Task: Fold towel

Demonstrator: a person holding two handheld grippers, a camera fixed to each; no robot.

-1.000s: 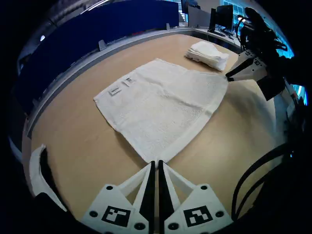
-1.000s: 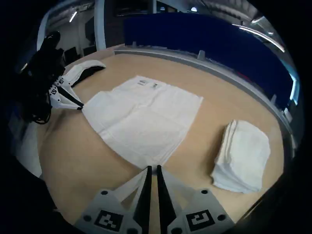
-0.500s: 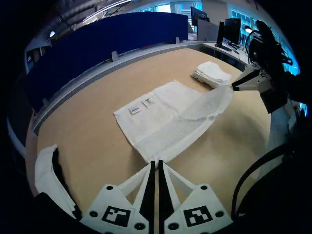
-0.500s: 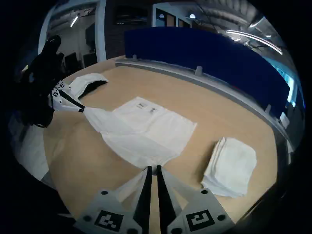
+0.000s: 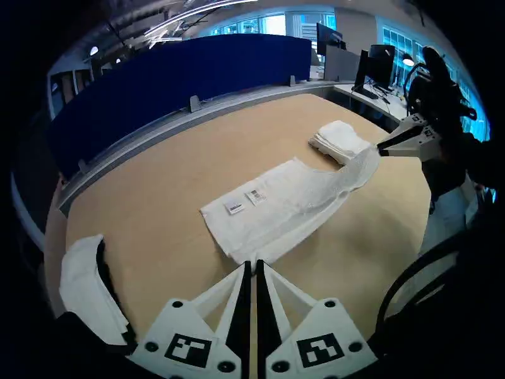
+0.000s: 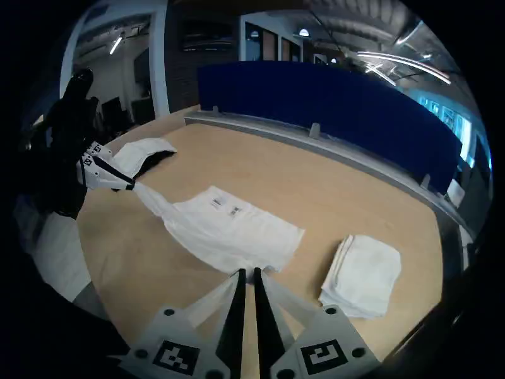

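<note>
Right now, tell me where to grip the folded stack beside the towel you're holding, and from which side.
Grip the folded stack at its near edge, where the layers show, facing the right gripper. It lies flat on the table, so probably come in low from that side, one finger under and one over the pile. That gripper is shut on the towel, so release first.

Left tongs (image 5: 252,264) and right tongs (image 6: 246,273) are each closed, both fingers pinching a separate corner of the towel (image 5: 284,202), positioned well apart, holding those corners clear of the tabletop (image 5: 158,189), fingertips angled forward and downward.
</note>
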